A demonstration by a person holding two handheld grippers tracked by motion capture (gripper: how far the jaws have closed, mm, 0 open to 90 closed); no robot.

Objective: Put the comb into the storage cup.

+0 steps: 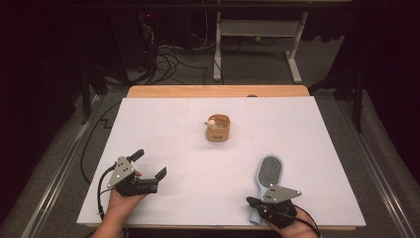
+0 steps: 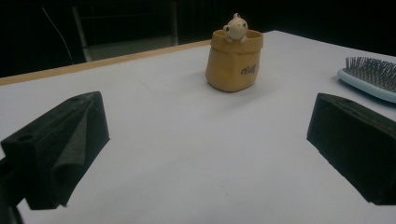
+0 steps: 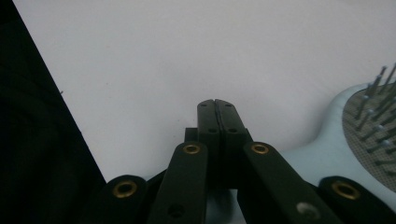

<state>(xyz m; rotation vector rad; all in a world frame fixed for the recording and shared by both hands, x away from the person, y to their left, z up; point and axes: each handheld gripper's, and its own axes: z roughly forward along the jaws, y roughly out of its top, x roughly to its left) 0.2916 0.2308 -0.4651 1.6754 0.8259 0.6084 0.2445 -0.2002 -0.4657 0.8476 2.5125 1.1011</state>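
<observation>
A light blue hairbrush (image 1: 270, 172) lies bristles up near the table's front right, its handle toward the front edge. My right gripper (image 1: 251, 201) rests over that handle, pointing left. In the right gripper view its jaws (image 3: 216, 103) are pressed together with nothing between them, and the hairbrush (image 3: 355, 126) lies just to their right. My left gripper (image 1: 149, 163) stands wide open at the front left, holding nothing. The left gripper (image 2: 205, 121) faces a tan pouch (image 2: 234, 60) with a small pale toy figure (image 2: 235, 27) peeking over its rim. The pouch (image 1: 218, 128) stands mid-table.
A white sheet (image 1: 163, 124) covers the table, with a wooden edge (image 1: 218, 91) at the back. Behind it are cables on the floor (image 1: 168, 59) and a white desk frame (image 1: 257, 34). The hairbrush head (image 2: 371, 77) shows at the right of the left gripper view.
</observation>
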